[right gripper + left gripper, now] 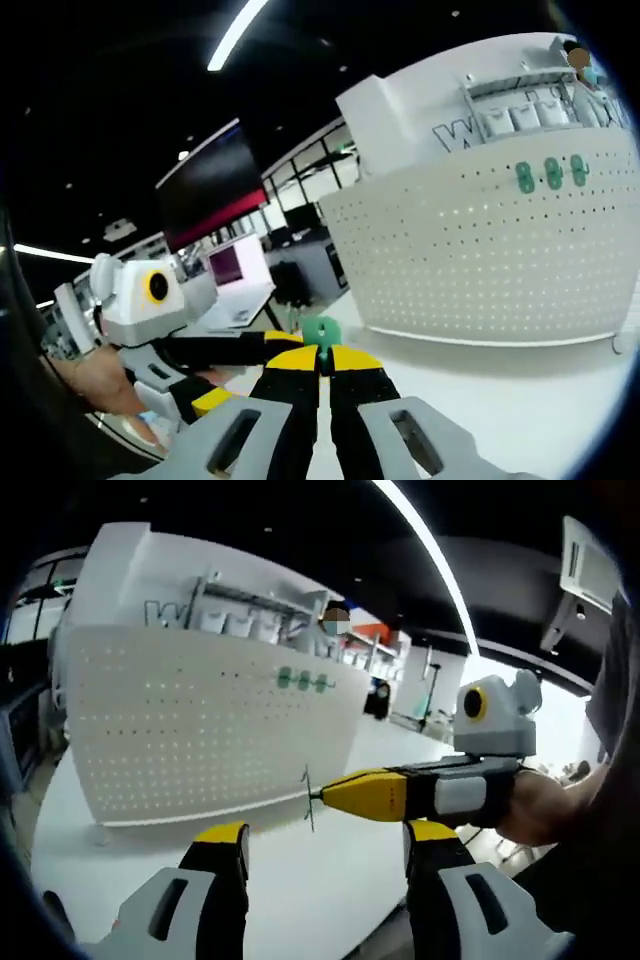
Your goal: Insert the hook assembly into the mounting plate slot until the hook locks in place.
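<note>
Pegboard [200, 730], the mounting plate for this job, is a broad white panel dotted with rows of small holes, standing upright on a white table [300, 890] and bowed by the lens. Three green hooks [302, 680] already sit side by side high on the pegboard, toward the end nearer the right gripper. Behind the pegboard rises a white counter with a rack [240, 615] of pale bins along its top. Above the pegboard the ceiling is dark, crossed by one long bright light strip [430, 550].

In the left gripper view, the left gripper [325, 855] stands with its yellow-and-black jaws wide apart and nothing between them, below the pegboard's lower edge. The right gripper [318, 795] reaches in from the side, its yellow tip closed to a point and pinching a thin green hook [308, 800] just in front of the pegboard's lower corner, apart from the panel. In the right gripper view that green hook [322, 330] shows its rounded head above the closed jaws.
</note>
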The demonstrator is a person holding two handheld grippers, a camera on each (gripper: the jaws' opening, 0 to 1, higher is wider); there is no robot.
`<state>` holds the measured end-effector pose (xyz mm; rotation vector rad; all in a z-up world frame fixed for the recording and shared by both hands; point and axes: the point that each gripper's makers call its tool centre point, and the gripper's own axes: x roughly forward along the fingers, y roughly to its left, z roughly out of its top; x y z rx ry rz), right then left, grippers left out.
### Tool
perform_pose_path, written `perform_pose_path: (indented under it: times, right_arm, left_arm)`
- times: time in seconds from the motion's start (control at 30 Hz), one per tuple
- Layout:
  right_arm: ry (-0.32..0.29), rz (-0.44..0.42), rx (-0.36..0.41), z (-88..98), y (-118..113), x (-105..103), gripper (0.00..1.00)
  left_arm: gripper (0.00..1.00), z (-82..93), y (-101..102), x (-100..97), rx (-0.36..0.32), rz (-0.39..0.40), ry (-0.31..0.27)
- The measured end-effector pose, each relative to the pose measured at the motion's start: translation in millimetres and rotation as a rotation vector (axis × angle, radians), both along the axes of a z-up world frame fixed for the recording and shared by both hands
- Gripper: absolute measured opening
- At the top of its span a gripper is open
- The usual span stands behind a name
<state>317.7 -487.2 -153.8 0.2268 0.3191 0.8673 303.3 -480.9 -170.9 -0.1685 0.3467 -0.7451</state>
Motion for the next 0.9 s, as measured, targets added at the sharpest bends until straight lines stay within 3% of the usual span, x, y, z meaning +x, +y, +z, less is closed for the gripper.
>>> perform_pose_path:
  times: [0.27, 0.37, 0.43, 0.9]
  right_arm:
    - [-0.016, -0.001, -0.012, -0.6, -2.4, 1.4, 0.0]
    - [-0.079, 0.005, -0.043, 3.2, -4.1, 4.0, 0.0]
    - [-0.087, 0.001, -0.067, 1.6, -5.7, 5.5, 0.0]
    - [-0.094, -0.044, -0.094, -2.9, -23.9, 24.8, 0.0]
  left_arm:
    - [0.76, 4.3, -4.7, -6.4, -0.005, -0.024, -0.006]
    - [0.8, 4.4, -5.1, -6.0, -0.007, -0.022, -0.002]
    - [0.82, 3.9, -6.0, -5.9, -0.008, -0.023, -0.001]
    - [0.93, 14.3, -10.9, -2.1, -0.047, -0.029, -0.005]
